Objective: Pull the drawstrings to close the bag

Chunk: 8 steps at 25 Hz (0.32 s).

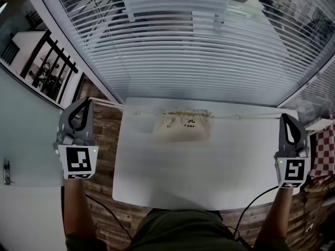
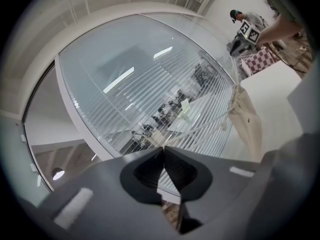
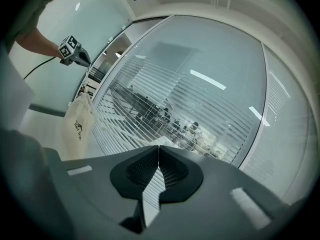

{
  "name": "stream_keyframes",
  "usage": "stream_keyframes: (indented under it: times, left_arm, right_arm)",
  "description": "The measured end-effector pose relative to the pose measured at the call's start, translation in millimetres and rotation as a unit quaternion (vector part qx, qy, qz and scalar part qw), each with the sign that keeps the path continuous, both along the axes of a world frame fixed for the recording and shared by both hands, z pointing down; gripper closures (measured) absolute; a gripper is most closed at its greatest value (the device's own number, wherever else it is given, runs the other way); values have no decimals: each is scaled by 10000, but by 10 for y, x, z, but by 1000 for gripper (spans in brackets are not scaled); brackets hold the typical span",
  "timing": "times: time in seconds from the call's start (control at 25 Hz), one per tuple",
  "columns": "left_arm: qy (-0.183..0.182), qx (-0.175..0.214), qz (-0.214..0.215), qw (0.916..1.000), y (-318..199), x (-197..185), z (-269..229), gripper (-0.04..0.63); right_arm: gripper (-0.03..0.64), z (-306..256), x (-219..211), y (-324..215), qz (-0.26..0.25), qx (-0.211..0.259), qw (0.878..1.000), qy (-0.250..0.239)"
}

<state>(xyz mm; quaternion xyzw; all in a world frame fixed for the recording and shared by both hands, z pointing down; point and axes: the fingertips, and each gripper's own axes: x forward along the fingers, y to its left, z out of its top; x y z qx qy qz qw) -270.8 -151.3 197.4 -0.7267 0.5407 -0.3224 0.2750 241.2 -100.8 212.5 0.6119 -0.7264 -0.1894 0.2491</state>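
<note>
Nearest you, at the bottom of the head view, your forearms reached up the two sides of the white table (image 1: 172,182). Each ended at a marker cube, the left cube (image 1: 77,161) at mid-left and the right cube (image 1: 292,170) at mid-right.

Past the cubes, the left gripper (image 1: 87,104) stood off the table's left edge over the brown brick-patterned floor (image 1: 104,140). Its jaws were pressed together with the end of the left drawstring (image 1: 125,107) pinched at their tips. The right gripper (image 1: 286,118) was at the table's right edge, beside a red checked cloth (image 1: 320,150). It was clamped the same way, tips meeting on the right drawstring (image 1: 246,118). Each gripper's own view showed its jaws together at the tips.

Both cords ran nearly straight and taut inward from the tips, along the far edge of the table.

They met at the cream bag (image 1: 182,125), which lay at the upper middle of the table, its mouth gathered into a ruffle along the far side and dark print on its face.

Beyond it rose the white blinds (image 1: 183,46), filling the upper frame.
</note>
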Motion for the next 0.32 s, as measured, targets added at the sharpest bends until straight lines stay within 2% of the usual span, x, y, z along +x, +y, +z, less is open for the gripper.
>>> stream_keyframes:
  times: [0.32]
  left_arm:
    - [2,18,22,10000,-35,7,-3,586]
  right_arm:
    - [601,26,14,-35,13,-20,10000,29]
